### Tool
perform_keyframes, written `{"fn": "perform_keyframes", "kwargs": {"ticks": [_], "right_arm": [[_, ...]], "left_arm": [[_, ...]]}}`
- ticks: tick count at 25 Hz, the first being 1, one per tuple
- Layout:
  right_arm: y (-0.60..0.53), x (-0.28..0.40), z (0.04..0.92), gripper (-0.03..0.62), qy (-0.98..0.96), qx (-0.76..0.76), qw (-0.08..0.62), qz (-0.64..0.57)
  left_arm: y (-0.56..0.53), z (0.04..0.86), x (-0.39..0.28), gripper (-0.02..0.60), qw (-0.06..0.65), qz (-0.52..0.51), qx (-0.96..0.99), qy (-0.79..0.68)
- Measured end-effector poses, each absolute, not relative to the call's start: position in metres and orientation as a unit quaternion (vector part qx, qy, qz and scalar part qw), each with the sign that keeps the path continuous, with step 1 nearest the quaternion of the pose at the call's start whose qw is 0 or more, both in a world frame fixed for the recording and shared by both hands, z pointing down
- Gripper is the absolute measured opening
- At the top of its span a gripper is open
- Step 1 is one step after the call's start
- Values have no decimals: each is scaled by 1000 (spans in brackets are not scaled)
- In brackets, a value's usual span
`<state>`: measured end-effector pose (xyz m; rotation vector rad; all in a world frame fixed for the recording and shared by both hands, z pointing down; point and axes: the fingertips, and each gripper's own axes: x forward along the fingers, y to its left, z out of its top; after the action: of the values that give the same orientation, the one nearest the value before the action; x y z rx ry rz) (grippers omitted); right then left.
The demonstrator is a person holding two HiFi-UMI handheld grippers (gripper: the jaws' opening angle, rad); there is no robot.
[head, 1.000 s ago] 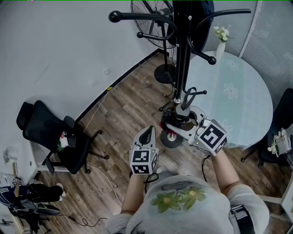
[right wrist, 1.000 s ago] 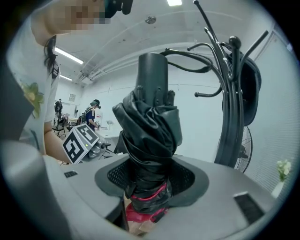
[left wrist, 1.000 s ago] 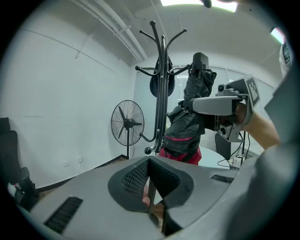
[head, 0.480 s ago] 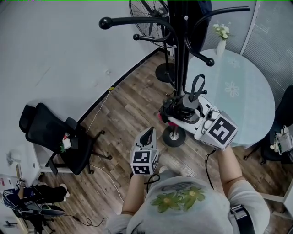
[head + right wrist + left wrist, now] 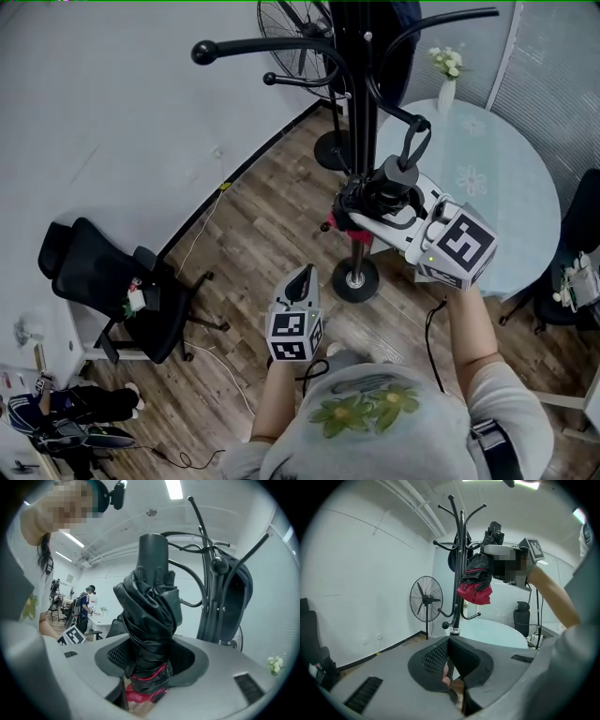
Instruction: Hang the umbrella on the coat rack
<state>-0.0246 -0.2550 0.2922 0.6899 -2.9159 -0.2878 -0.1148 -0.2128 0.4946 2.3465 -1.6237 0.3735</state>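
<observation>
My right gripper (image 5: 367, 208) is shut on a folded black umbrella (image 5: 382, 190) with a red band, and holds it roughly level next to the black coat rack (image 5: 361, 112). The umbrella's strap loop (image 5: 410, 148) stands up just under a ball-tipped hook (image 5: 421, 123); whether they touch I cannot tell. In the right gripper view the umbrella (image 5: 151, 616) fills the gap between the jaws of the right gripper (image 5: 149, 670), with the coat rack (image 5: 216, 602) behind it. My left gripper (image 5: 301, 281) hangs lower, near my body, shut and empty. In its own view the left gripper (image 5: 449, 654) faces the coat rack (image 5: 459, 559) and the umbrella (image 5: 476, 581).
A round glass table (image 5: 497, 187) with a vase of flowers (image 5: 446, 80) stands right of the rack. A floor fan (image 5: 300, 37) is behind it, and a dark bag (image 5: 405, 37) hangs on it. A black office chair (image 5: 103, 281) sits at the left wall.
My right gripper has risen with the umbrella, bringing the strap loop up beside the rack's ball-tipped hook. The left gripper has stayed put.
</observation>
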Motion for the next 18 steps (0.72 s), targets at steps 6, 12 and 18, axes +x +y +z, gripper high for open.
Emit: {"fn": "perform_keyframes", "kwargs": {"ticks": [6, 12, 18], "right_arm": [[-269, -15, 293, 219, -968, 240, 58, -50], [-272, -12, 298, 219, -970, 237, 49, -14], [-269, -14, 302, 219, -976, 215, 24, 29]], "left_arm": [[-209, 501, -115, 3, 136, 136, 807, -558], [-204, 504, -121, 3, 137, 144, 803, -562], [-200, 505, -125, 3, 139, 146, 801, -563]]}}
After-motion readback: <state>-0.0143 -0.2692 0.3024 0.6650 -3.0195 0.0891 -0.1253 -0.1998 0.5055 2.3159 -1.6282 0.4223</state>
